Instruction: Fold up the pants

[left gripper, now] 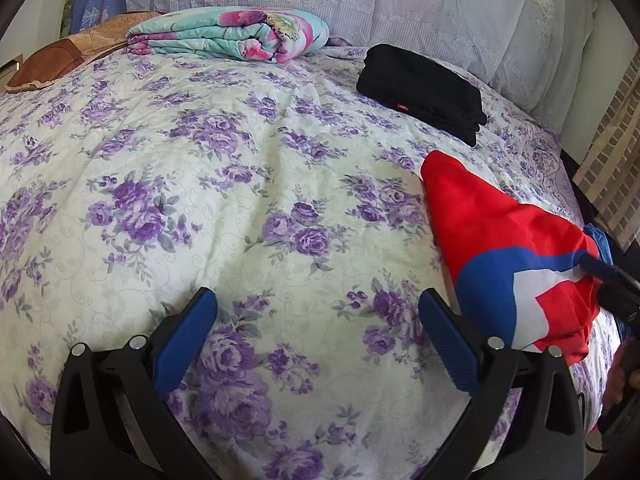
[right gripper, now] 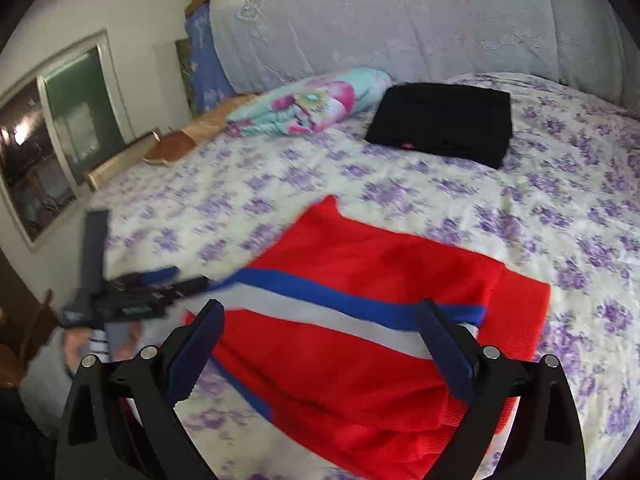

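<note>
- Currently I've got both grippers over the bed (left gripper: 248, 184), the one with the purple-flower sheet.
- Left gripper (left gripper: 318, 332): jaws spread wide, nothing between them but bare sheet. Blue pads (left gripper: 188, 344) clear of any cloth.
- Right gripper (right gripper: 320, 344): jaws spread wide too, sitting above the red pants (right gripper: 360, 280). Cloth shows between the fingers, but the pads aren't pinching it as far as I can see.
- Red pants lie on the near part of the bed, with a blue and white stripe across them. Roughly flat, with one corner pointing toward the head of the bed and a ribbed red edge on the right in the right wrist view.
- From the left wrist view the pants (left gripper: 500, 240) sit off to the right of the left gripper, just beside its right finger.
- Black folded garment (left gripper: 420, 88) lies further up the bed, well apart from the red pants.
- Floral folded blanket (left gripper: 232, 36) sits near the headboard, left of the black garment.
- Right wrist view is a bit blurred; the left gripper shows there at the left edge (right gripper: 132, 292).
</note>
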